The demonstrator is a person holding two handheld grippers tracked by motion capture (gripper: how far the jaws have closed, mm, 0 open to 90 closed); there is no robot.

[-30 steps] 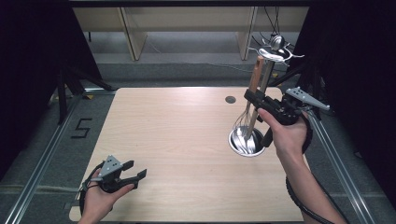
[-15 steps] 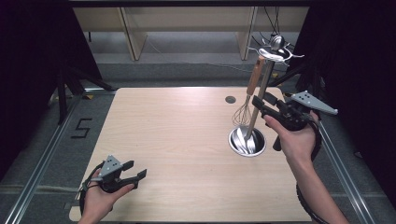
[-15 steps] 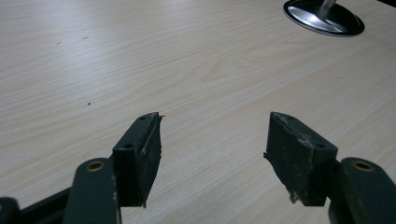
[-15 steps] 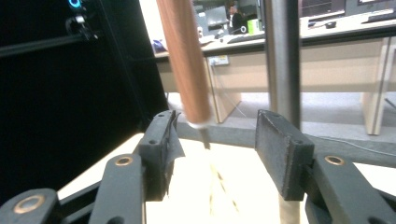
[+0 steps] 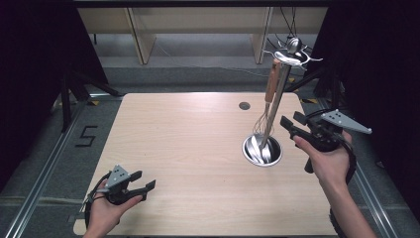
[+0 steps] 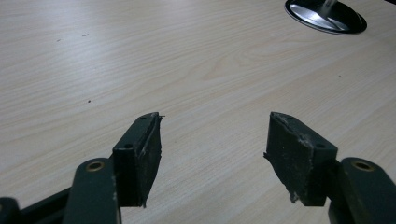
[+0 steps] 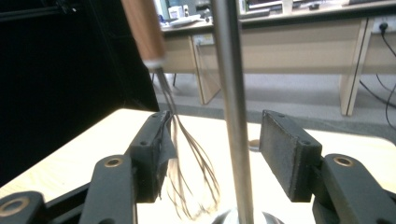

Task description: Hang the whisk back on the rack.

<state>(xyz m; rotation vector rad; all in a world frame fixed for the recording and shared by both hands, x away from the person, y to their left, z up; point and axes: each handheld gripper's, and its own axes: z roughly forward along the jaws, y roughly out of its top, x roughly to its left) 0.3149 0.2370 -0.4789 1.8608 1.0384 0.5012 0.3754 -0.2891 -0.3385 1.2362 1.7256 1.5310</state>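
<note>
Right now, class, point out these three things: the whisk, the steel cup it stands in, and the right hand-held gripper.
whisk (image 5: 270,87): high view, on its wooden handle.
steel cup (image 5: 249,155): high view, on its left rim.
right hand-held gripper (image 5: 290,122): high view, midway between its open fingertips.

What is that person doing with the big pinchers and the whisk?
A person holds a gripper in each hand at a wooden table. The right gripper has just opened its fingers and sits beside a metal cup that holds a wooden-handled whisk and a long steel utensil. Nothing is gripped. The left gripper rests open near the table's front corner.
</note>
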